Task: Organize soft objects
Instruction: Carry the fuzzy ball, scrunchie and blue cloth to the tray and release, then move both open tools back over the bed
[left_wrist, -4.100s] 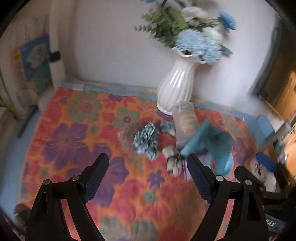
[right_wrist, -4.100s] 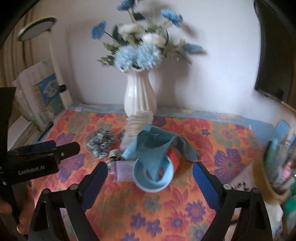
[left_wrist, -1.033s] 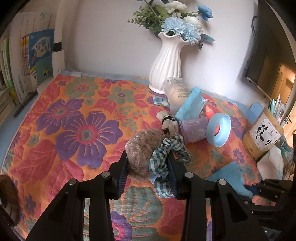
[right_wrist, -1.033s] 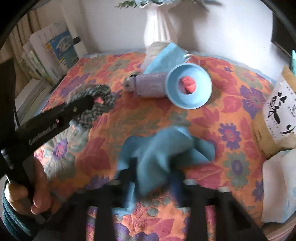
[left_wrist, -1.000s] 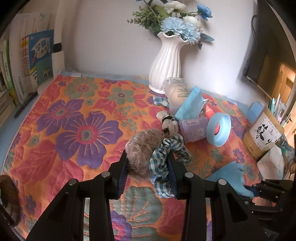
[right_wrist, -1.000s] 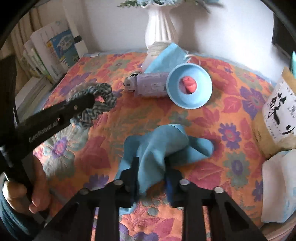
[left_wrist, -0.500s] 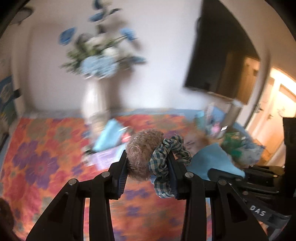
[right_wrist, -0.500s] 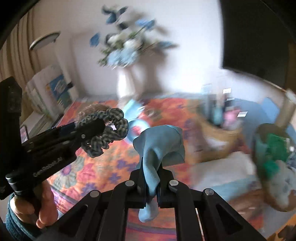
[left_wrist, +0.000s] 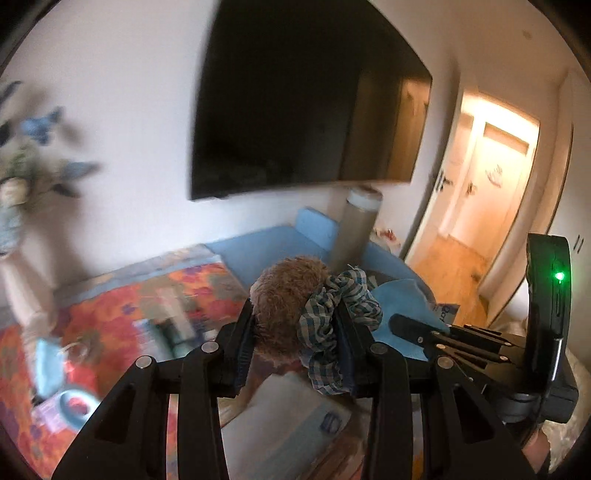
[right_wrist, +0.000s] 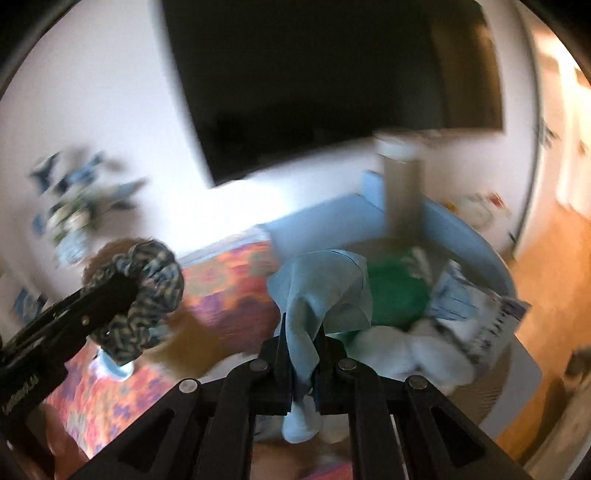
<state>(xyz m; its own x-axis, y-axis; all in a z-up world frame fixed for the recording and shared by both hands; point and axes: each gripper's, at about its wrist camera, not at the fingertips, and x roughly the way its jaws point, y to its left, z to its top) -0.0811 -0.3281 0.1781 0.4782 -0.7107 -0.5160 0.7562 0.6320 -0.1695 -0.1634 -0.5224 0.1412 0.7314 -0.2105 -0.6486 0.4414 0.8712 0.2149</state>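
Note:
In the left wrist view my left gripper (left_wrist: 295, 332) is shut on two scrunchies side by side: a brown fuzzy scrunchie (left_wrist: 288, 295) and a blue-green checked scrunchie (left_wrist: 325, 332). Both are held in the air over the table's right end. My right gripper (right_wrist: 303, 339) is shut on a light blue cloth (right_wrist: 317, 291), which bunches above the fingers and hangs below them. It hovers just left of a round blue-rimmed basket (right_wrist: 491, 266) holding a green item (right_wrist: 395, 291) and pale fabrics. The left gripper (right_wrist: 110, 295) with the checked scrunchie (right_wrist: 147, 295) shows at the left.
A dark TV (left_wrist: 306, 99) hangs on the wall. A grey cylinder (left_wrist: 358, 229) stands behind the basket. The floral tablecloth (left_wrist: 122, 302), a blue funnel-like ring (left_wrist: 74, 406) and the flower vase (left_wrist: 14, 229) lie left. A white packet (left_wrist: 295, 424) lies below; a doorway (left_wrist: 487, 184) opens right.
Both grippers have risen off the floral cloth and swung right with their loads, from over the table's middle to beside the basket. The right gripper closed tight on the blue cloth.

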